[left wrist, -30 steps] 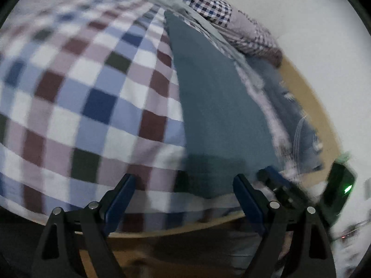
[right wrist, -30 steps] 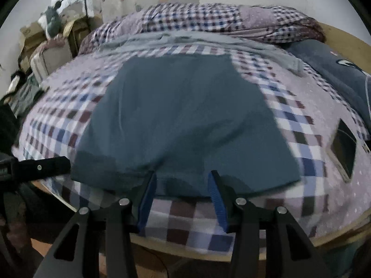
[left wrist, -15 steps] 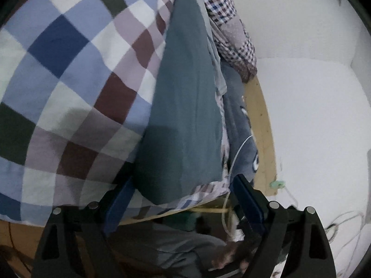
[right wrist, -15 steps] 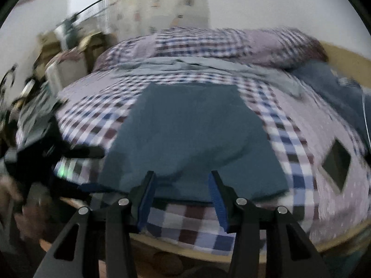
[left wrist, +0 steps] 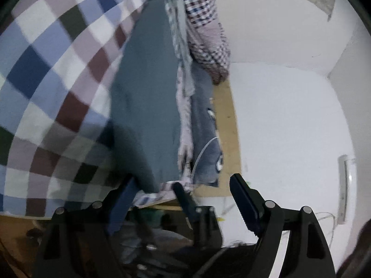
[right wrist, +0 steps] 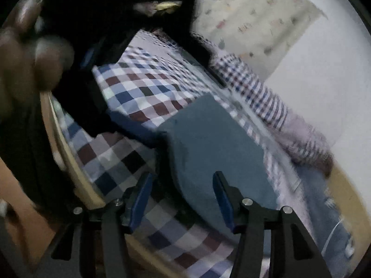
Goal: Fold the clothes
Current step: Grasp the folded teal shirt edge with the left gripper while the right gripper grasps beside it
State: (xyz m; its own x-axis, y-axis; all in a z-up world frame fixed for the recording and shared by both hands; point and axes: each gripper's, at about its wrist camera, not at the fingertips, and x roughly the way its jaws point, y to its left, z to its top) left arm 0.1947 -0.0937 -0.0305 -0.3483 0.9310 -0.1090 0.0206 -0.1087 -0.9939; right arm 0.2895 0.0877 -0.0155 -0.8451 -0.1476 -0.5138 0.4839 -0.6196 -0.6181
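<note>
A teal-grey garment (left wrist: 146, 106) lies flat on the checked bedspread (left wrist: 51, 74); it also shows in the right wrist view (right wrist: 215, 143). My left gripper (left wrist: 183, 199) is open and empty at the garment's near corner by the bed edge; its blue finger reaches that corner in the right wrist view (right wrist: 136, 127). My right gripper (right wrist: 182, 197) is open and empty, hovering over the garment's near edge. It also shows in the left wrist view (left wrist: 185, 199).
A checked pillow or quilt (right wrist: 266, 102) lies at the head of the bed. Dark blue clothing (left wrist: 206, 125) with a white cable lies beside the garment near the wooden bed frame (left wrist: 229, 125). White wall (left wrist: 289, 115) beyond. A hand (right wrist: 30, 58) is close at the left.
Both cameras have rolled and swung. The left gripper has moved to the garment's near corner, and the right gripper has tilted over the near edge. Both stay open.
</note>
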